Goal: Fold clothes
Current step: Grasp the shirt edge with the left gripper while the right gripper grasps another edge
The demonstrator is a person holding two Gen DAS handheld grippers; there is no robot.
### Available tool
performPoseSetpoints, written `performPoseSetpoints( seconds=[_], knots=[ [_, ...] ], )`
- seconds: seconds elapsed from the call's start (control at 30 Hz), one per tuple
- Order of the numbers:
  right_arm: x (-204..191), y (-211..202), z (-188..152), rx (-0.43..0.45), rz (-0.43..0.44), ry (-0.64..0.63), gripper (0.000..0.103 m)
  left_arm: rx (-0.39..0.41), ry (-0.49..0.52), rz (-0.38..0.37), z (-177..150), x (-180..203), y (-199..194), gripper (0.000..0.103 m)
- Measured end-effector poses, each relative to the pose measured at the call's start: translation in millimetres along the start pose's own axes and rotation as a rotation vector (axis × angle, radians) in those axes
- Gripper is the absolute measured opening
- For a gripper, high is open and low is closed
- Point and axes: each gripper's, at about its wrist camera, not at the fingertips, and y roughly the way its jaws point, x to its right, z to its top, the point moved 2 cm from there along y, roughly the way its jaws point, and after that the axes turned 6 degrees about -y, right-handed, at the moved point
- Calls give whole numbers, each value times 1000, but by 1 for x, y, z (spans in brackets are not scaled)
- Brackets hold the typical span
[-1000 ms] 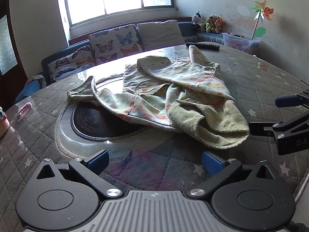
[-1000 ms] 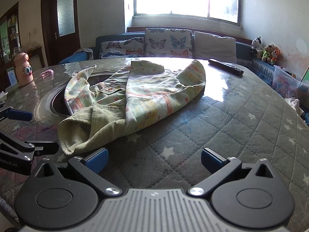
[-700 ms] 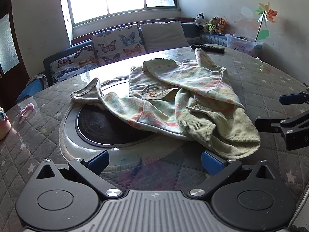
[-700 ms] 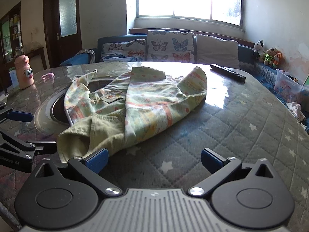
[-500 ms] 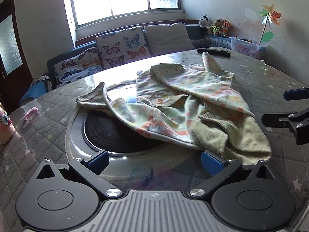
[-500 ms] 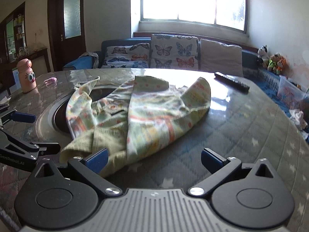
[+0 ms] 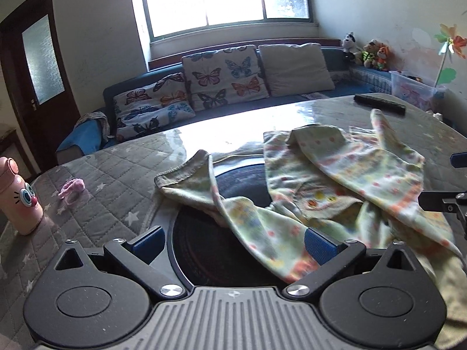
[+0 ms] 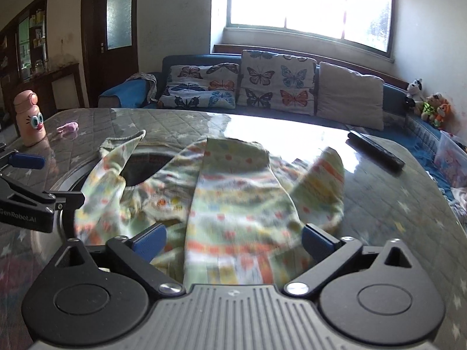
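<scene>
The garment, a pale printed child's top, lies rumpled and bunched on the round quilted surface, partly draped over the dark round plate set into its middle, with one sleeve trailing toward the left. Both tools sit low at its near edge: the left gripper has its jaws apart with cloth lying between the blue pads, and the right gripper likewise stands wide, its jaws straddling the near hem. The risk here is a bad pinch. The layers overlap, so closing now could catch two thicknesses or a sleeve with the body and lift a knot instead of an edge. The glossy cover looks slick, so a one-sided pull could drag the whole heap toward the remote rather than spread it.
</scene>
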Motion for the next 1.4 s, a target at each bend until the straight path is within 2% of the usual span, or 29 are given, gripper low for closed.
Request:
performPoseSetpoints(
  seconds=[0.33,0.53,0.57,0.63,0.67,0.73,0.77,0.8,0.83,0.9,0.97,1.2,1.4],
  knots=[
    [2,90,53,-33,59,-10,80,-28,-32,24,36,-21,55,101],
    [-2,140,77,-64,74,-14,67,-79,-42,29,46,-30,87,91],
    [-3,147,80,-70,73,-20,66,-89,-41,30,46,-31,92,89],
    [-5,160,82,-88,69,-30,55,-110,-37,33,48,-32,103,83],
    [-7,170,81,-104,65,-38,52,-121,-35,35,49,-33,109,76],
    [-6,176,78,-121,51,-46,39,-144,-42,29,46,-36,115,62],
    [-6,179,76,-129,40,-52,35,-150,-44,24,44,-38,116,52],
    [-3,178,75,-128,35,-46,26,-156,-47,19,43,-39,118,42],
    [0,176,73,-128,30,-40,19,-162,-49,14,42,-41,119,37],
    [9,165,73,-105,20,-17,10,-148,-56,20,40,-44,113,16],
    [18,153,72,-83,11,6,7,-131,-63,29,40,-46,106,8],
    [67,87,66,13,-50,91,4,-72,-88,58,37,-55,83,3],
    [122,12,29,64,-143,196,4,-30,-141,99,24,-74,49,3]
  ],
)
